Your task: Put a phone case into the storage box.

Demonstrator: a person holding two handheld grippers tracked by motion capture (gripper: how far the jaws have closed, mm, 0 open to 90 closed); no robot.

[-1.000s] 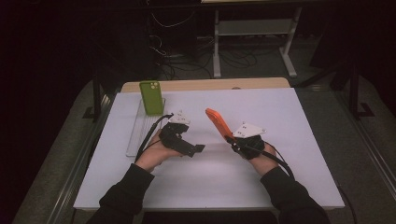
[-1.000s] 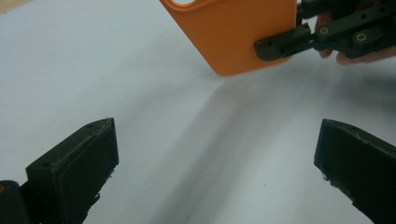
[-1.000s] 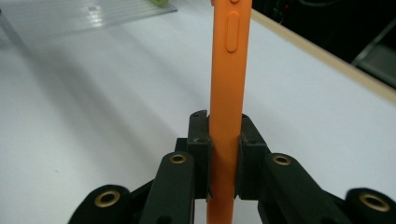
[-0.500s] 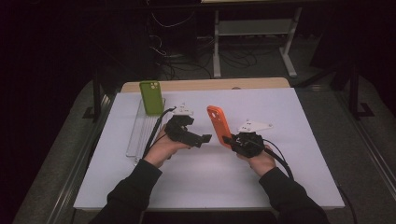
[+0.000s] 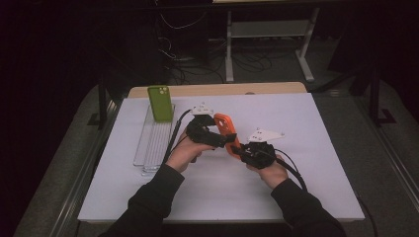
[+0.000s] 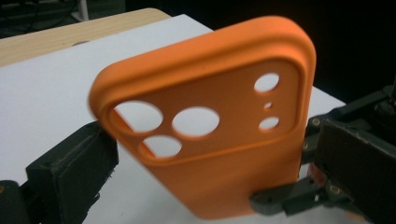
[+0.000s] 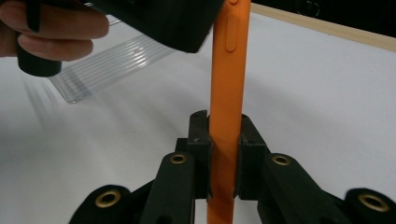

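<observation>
Right gripper [image 5: 236, 149]: clamped on the lower end of the orange phone case [image 5: 226, 129], one pad on each flat face; in the right gripper view the case [image 7: 227, 88] stands upright, edge-on between the two black jaws.
Left gripper [image 5: 225, 139]: jaws spread wide either side of the case, one low at the left and one at the right in the left gripper view; whether a pad touches the case I cannot tell.
Orange phone case: held above the white table [image 5: 306, 128], near its middle, between the two grippers; camera cut-outs face the left gripper view [image 6: 219, 140].
Green phone case [image 5: 160, 102]: standing upright at the far end of the clear ribbed tray [image 5: 150, 148], left of the hands.
Left hand [image 5: 183, 154]: wrapped round its gripper's handle.
</observation>
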